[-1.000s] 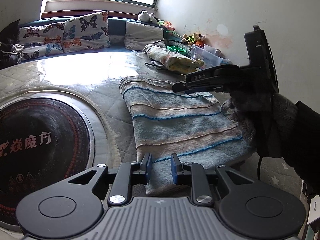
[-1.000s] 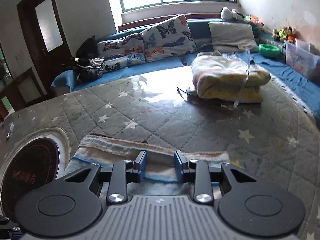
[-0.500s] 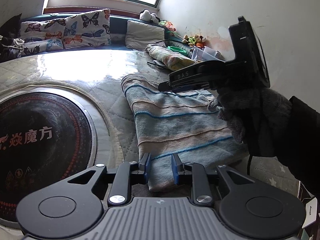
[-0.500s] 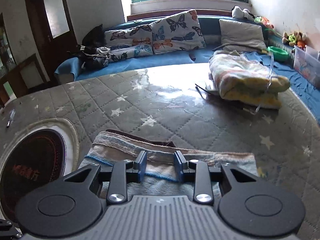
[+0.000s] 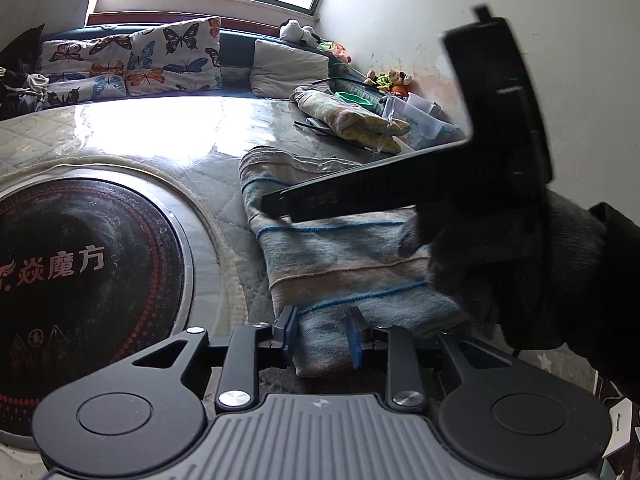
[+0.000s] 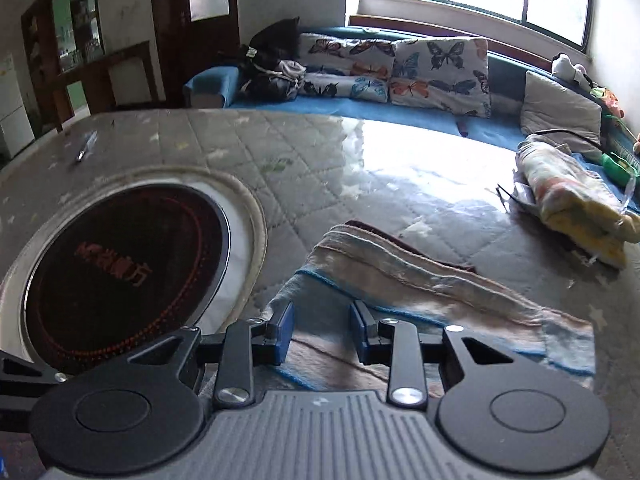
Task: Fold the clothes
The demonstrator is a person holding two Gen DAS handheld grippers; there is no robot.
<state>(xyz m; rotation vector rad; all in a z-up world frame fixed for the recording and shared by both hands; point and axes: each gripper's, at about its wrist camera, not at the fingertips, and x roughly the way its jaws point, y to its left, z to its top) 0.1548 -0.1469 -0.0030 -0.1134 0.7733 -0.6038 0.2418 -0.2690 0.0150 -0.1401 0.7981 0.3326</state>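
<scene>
A striped blue-and-pink garment (image 5: 340,248) lies folded into a long band on the quilted cover. My left gripper (image 5: 321,336) sits at its near end. Its jaws are opening, and the cloth lies flat between the blue pads without being pinched. A gloved hand (image 5: 500,264) holds my right gripper (image 5: 280,204) just above the middle of the garment, pointing left. In the right wrist view that gripper (image 6: 322,334) is open, with the garment (image 6: 420,280) lying below the gap and nothing held.
A round black cooktop disc (image 5: 80,272) with red characters is set into the surface left of the garment. A folded yellow-pink blanket (image 6: 572,200) lies at the far right. Butterfly pillows (image 5: 132,64) line the bench behind, and a pen (image 6: 86,148) lies far left.
The right gripper has swung left across the garment and rolled, so its view now takes in the black disc. The left jaws stand a little wider. The garment has stayed put.
</scene>
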